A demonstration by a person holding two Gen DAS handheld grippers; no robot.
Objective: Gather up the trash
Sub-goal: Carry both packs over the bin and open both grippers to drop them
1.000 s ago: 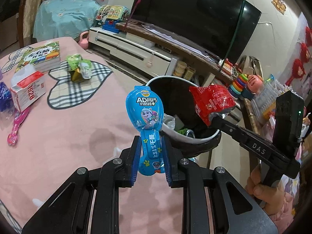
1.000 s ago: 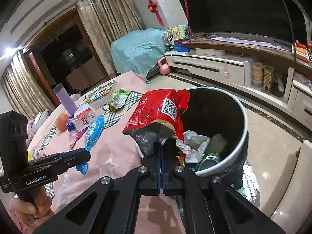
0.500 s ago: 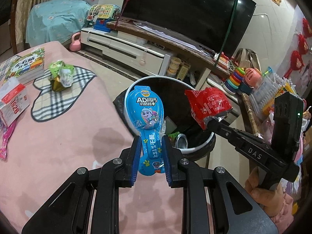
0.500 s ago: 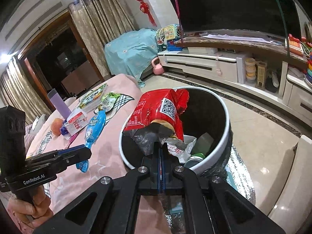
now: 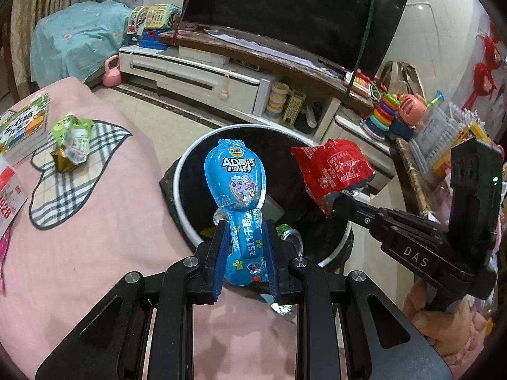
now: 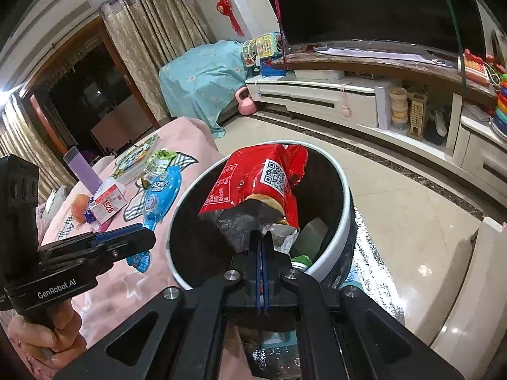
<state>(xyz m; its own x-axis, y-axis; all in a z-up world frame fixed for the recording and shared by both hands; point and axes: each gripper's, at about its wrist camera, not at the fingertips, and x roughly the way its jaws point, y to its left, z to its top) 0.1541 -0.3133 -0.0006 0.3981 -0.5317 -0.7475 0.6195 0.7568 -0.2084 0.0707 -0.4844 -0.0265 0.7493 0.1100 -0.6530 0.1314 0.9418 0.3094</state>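
My left gripper (image 5: 244,231) is shut on a blue cheese-stick packet (image 5: 236,177), held upright over the near side of the round white-rimmed trash bin (image 5: 190,155). My right gripper (image 6: 261,237) is shut on the silver torn end of a red snack bag (image 6: 253,177), which hangs above the bin (image 6: 343,190). In the left wrist view the red bag (image 5: 332,167) is over the bin's right side. The right wrist view has the blue packet (image 6: 160,193) at the bin's left rim. Cans and wrappers lie inside the bin.
A pink-covered surface (image 5: 95,221) beside the bin carries a green wrapper (image 5: 71,141), a book (image 5: 22,123) and a red-white box (image 6: 107,201). A TV cabinet (image 5: 196,76) with a large TV stands behind. Toys (image 5: 383,110) crowd the right.
Both grippers have moved with their packets from the bin's edge to above its opening. The blue packet now stands over the bin instead of over the pink surface.
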